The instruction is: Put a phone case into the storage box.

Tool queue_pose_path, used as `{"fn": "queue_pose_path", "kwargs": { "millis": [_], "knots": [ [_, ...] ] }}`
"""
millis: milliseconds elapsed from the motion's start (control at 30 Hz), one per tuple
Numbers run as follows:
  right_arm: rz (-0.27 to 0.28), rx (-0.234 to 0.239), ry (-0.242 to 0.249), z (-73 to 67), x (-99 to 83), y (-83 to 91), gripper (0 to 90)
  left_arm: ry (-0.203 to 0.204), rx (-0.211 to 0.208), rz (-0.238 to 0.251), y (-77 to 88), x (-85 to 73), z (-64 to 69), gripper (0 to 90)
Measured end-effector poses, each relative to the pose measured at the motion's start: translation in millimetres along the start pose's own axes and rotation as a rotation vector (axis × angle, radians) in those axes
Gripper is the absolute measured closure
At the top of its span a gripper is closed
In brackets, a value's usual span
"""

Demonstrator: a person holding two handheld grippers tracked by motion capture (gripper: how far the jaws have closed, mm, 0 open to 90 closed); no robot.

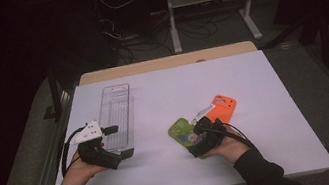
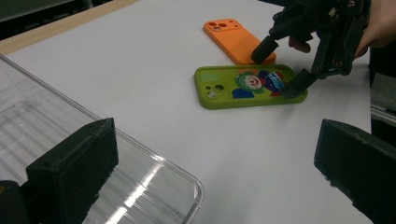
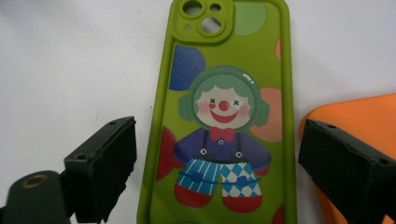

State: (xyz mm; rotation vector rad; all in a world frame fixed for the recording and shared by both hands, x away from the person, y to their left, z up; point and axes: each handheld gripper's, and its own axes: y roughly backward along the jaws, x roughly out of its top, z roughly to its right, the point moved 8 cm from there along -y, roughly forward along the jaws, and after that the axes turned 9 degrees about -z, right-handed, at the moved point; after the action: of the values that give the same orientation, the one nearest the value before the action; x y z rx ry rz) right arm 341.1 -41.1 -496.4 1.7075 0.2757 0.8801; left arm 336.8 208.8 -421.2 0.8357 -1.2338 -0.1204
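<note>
Both grippers are black; the left gripper (image 1: pixel 110 130) carries a grey three-cornered plate, black cables trail from each, and the sleeves are dark.

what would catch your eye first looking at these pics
The green clown phone case stands out first, lying flat on the white table with the right gripper straddling its near end, jaws open on either side. Beside it lies a bright orange phone case. At the table's left sits a clear plastic tray, with the left gripper open at its near end.

Green clown-print phone case (image 3: pixel 224 116), orange phone case (image 2: pixel 238 39), clear tray (image 1: pixel 116 113)
</note>
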Motion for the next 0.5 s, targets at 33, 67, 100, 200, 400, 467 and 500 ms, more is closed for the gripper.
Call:
{"fn": "queue_pose_path", "kwargs": {
  "millis": [33, 67, 100, 200, 400, 467, 500],
  "knots": [
    [-0.005, -0.004, 0.001, -0.5, -0.4, -1.2, 10.7, 0.000, -0.001, 0.001, 0.0, 0.1, 0.1, 0.0],
    [-0.003, -0.008, 0.009, 0.0, -0.2, -1.9, 10.9, -0.001, -0.001, 0.001, 0.1, 0.1, 0.0, 0.0],
    [-0.003, -0.008, 0.009, 0.0, -0.2, -1.9, 10.9, -0.001, -0.001, 0.001, 0.1, 0.1, 0.0, 0.0],
    [-0.012, -0.019, 0.020, -0.4, -1.1, -3.5, 11.3, -0.005, 0.000, -0.003, 0.0, -0.2, -0.1, 0.0],
    [-0.023, -0.038, 0.034, -0.1, -1.9, -6.7, 12.1, -0.002, 0.000, -0.001, -0.2, 0.0, -0.2, 0.0],
    [-0.027, -0.045, 0.034, -0.2, -2.1, -7.8, 12.3, -0.004, 0.000, 0.000, 0.0, 0.1, -0.5, 0.0],
    [-0.030, -0.053, 0.045, 0.3, -2.3, -9.6, 12.3, -0.001, 0.000, 0.001, 0.0, 0.0, -0.4, 0.0]
  ]
}}
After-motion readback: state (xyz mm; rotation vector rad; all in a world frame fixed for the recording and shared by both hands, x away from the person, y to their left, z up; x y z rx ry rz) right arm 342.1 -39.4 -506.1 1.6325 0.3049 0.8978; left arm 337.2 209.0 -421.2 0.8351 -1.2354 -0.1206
